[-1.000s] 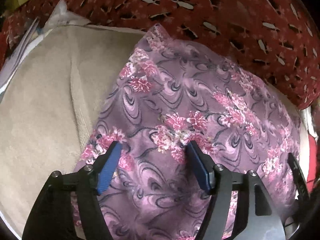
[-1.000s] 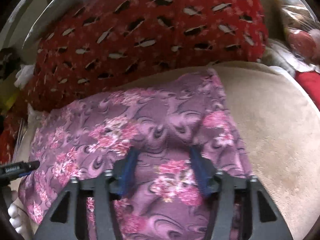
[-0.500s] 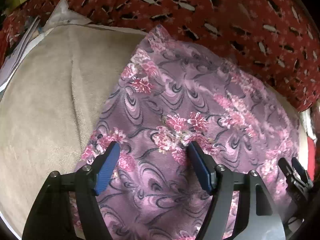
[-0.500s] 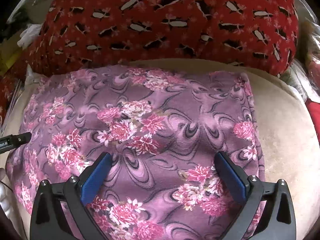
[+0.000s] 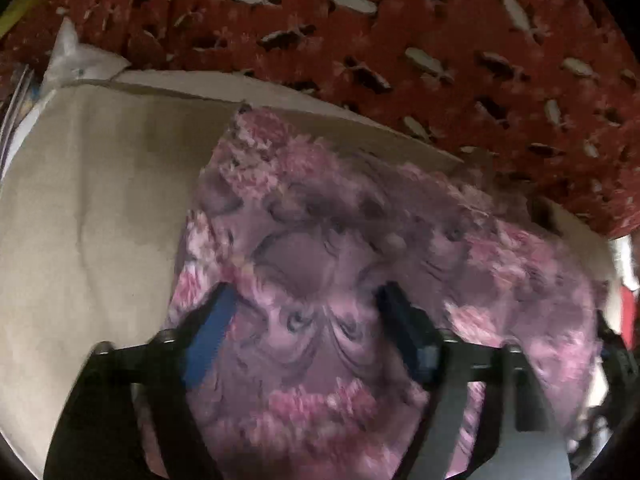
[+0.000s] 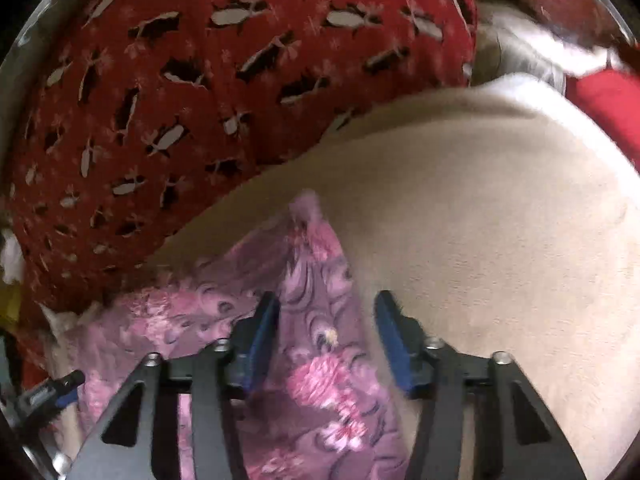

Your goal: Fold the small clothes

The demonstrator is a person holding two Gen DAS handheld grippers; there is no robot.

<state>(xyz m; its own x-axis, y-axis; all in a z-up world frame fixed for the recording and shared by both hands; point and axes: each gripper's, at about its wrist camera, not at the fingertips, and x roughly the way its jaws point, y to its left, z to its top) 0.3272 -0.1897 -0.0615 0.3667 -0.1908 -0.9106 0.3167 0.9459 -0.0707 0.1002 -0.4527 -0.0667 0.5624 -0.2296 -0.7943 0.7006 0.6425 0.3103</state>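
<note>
Left hand-held gripper (image 5: pixel 306 308) over the purple floral cloth (image 5: pixel 360 248), jaws apart and opening, nothing pinched. Right hand-held gripper (image 6: pixel 326 316) straddles the cloth's right edge, jaws closing, pads not yet pressing. Cloth lies on a beige towel (image 6: pixel 500 220), with a red patterned fabric (image 6: pixel 200 80) behind.

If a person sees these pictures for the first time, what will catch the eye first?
The purple floral cloth stands out first, spread on the beige towel in the middle of both views. Behind it lies the big red patterned cushion, along the top. The blue-padded right gripper is closing astride the cloth's right edge, and the left gripper is opening over its near part.
</note>
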